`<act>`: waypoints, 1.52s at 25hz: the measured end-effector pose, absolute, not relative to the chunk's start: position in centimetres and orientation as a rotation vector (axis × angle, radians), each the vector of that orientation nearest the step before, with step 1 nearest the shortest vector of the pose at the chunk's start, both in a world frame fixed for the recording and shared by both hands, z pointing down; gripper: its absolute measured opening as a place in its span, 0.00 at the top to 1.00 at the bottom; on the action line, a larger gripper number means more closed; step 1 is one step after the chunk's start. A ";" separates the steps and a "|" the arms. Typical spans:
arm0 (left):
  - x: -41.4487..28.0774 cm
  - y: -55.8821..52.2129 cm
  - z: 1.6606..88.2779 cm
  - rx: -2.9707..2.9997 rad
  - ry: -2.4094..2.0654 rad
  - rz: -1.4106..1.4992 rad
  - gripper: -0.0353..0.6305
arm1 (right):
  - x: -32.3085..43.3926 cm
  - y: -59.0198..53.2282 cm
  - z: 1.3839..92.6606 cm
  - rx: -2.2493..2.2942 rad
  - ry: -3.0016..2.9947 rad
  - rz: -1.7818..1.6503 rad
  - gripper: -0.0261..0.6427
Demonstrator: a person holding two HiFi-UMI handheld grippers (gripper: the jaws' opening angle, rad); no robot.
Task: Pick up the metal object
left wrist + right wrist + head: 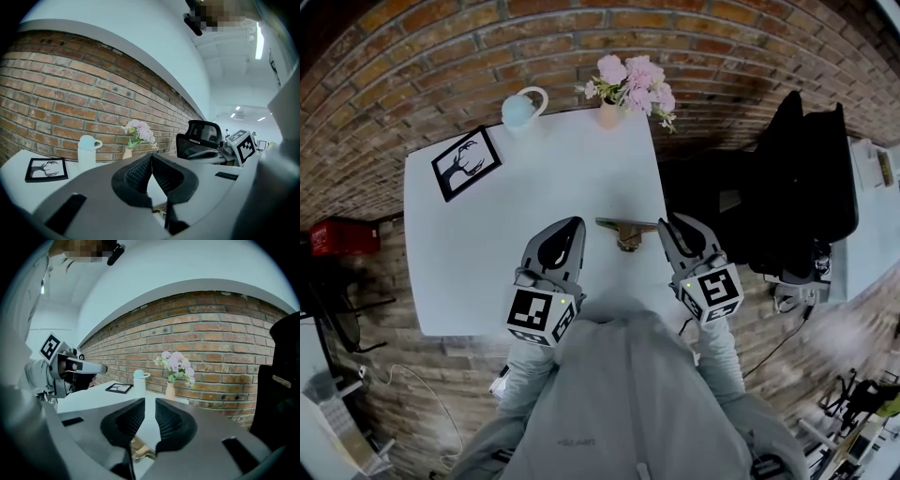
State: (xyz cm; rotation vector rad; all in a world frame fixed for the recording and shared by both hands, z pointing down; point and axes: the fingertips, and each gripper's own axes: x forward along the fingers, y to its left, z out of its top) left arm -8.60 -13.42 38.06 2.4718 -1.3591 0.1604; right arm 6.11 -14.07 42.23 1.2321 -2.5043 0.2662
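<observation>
A brass-coloured metal object (626, 231) lies near the right edge of the white table (478, 253). It sits between my two grippers in the head view. My left gripper (574, 225) hovers just left of it, tips touching and nothing held (151, 158). My right gripper (667, 225) hovers just right of it. Its jaws stand a narrow slit apart with nothing between them (150, 404). Below those jaws a piece of the metal object (140, 451) shows on the table, apart from the pads.
At the table's far side stand a framed deer picture (466, 162), a pale blue lidded jug (522, 109) and a vase of pink flowers (630, 86). A black office chair (802, 178) stands right of the table, and a red crate (342, 236) sits on the floor at left.
</observation>
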 end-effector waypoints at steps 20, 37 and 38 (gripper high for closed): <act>-6.9 -13.5 41.1 2.453 -1.280 0.224 0.91 | 3.3 -11.8 48.9 0.924 -2.433 0.337 0.61; -6.8 -12.7 44.2 2.410 -1.213 0.281 0.91 | 1.2 -10.6 57.7 0.632 -2.258 0.184 0.56; -6.7 -12.7 44.4 2.409 -1.210 0.282 0.91 | 1.2 -10.6 58.1 0.620 -2.250 0.170 0.56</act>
